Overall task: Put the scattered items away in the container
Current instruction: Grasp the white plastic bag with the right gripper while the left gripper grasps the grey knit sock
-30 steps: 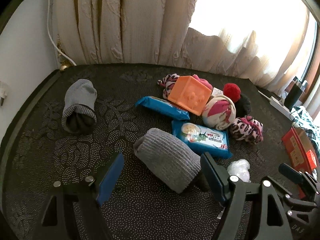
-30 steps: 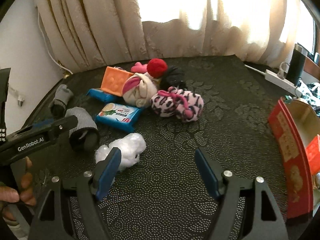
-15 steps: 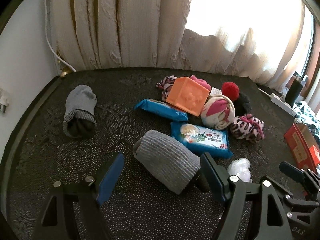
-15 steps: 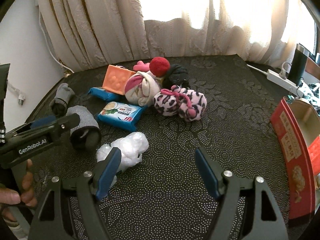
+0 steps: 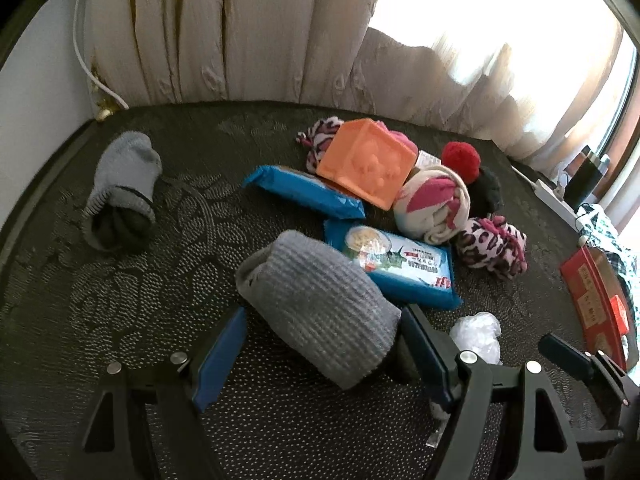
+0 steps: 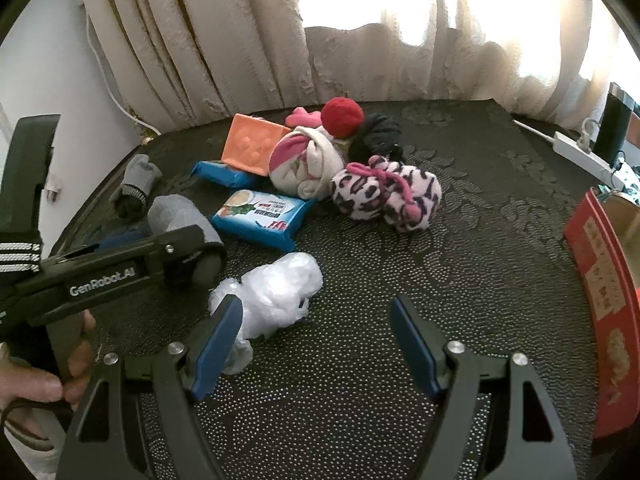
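My left gripper (image 5: 324, 344) is open around the near end of a rolled grey sock (image 5: 320, 304), its fingers either side and not closed on it. My right gripper (image 6: 316, 340) is open and empty, its left finger beside a crumpled clear plastic bag (image 6: 276, 292). Behind lie a blue wipes pack (image 5: 396, 268), a second blue pack (image 5: 304, 192), an orange cube (image 5: 368, 160), a pink-and-white sock ball (image 5: 432, 208), a leopard-print sock ball (image 6: 388, 192), and another grey sock (image 5: 120, 188). The red box (image 6: 600, 280) stands at the right.
A red pompom (image 6: 342, 116) and black knit item (image 6: 376, 136) lie behind the pile. Curtains hang along the back edge. A white power strip (image 6: 580, 152) and dark tumbler (image 6: 616, 128) sit at the far right. The dark patterned cloth (image 6: 480, 240) covers the surface.
My left gripper has moved forward so the grey sock sits deeper between its open fingers. My right gripper has edged closer to the plastic bag.
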{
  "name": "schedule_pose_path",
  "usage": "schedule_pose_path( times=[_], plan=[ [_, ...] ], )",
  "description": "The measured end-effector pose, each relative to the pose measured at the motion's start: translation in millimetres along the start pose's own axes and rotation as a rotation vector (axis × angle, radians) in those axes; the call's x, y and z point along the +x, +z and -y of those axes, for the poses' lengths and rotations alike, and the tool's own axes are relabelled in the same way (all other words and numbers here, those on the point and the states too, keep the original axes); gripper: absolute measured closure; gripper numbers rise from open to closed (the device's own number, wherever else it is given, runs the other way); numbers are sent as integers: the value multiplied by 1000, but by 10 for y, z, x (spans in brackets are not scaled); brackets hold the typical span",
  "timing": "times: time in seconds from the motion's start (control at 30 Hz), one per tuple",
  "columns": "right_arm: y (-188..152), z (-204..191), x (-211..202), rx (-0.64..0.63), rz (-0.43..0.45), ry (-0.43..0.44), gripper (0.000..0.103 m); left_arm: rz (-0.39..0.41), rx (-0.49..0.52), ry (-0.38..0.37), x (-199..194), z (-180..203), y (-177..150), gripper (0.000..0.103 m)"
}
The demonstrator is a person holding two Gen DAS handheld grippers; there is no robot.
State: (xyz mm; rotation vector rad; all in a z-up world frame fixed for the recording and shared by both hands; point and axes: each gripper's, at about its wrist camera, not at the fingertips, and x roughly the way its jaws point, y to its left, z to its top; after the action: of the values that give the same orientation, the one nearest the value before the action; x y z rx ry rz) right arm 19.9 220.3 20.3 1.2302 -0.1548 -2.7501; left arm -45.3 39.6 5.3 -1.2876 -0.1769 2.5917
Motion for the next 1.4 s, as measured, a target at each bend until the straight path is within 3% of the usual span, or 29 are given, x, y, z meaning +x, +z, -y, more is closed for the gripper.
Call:
schedule_pose_path(
  times=[0.1, 0.2, 0.4, 0.5, 0.63, 0.87, 0.9, 0.97, 1.0, 1.03, 1.2, 1.4],
  plan=[
    [-3, -7, 20, 0, -4, 4, 24, 13, -26, -17, -17, -46, -11, 23],
    [5, -21, 48, 1, -12, 15, 24, 30, -38, -40, -63, -72, -22, 44],
    [38, -63, 139, 18, -49, 60, 24, 65, -41, -45, -162, -66, -54, 55],
    [56, -100, 196, 17, -61, 68, 24, 106, -19, -27, -260, -40, -59, 74],
    [79, -167, 286, 6, -77, 73, 24, 153, 13, 0, -348, -3, -61, 74],
    [68, -253, 437, -27, -95, 54, 24, 130, -4, 9, -288, -52, -54, 74],
    [61, -258, 447, -33, -93, 48, 24, 126, -7, 11, -275, -56, -54, 74],
    [54, -267, 438, -47, -85, 41, 25, 119, -10, 20, -254, -56, -55, 62],
    [49, -268, 429, -53, -82, 39, 32, 115, -11, 34, -241, -59, -60, 38],
    [45, -269, 420, -58, -78, 37, 43, 112, -16, 43, -230, -67, -64, 22],
    [23, -232, 365, -67, -60, 22, 63, 84, -48, 10, -152, -120, -67, 19],
    [6, -34, 256, -14, -20, -24, 66, 6, -65, -40, 42, -108, -77, 19]
  ],
)
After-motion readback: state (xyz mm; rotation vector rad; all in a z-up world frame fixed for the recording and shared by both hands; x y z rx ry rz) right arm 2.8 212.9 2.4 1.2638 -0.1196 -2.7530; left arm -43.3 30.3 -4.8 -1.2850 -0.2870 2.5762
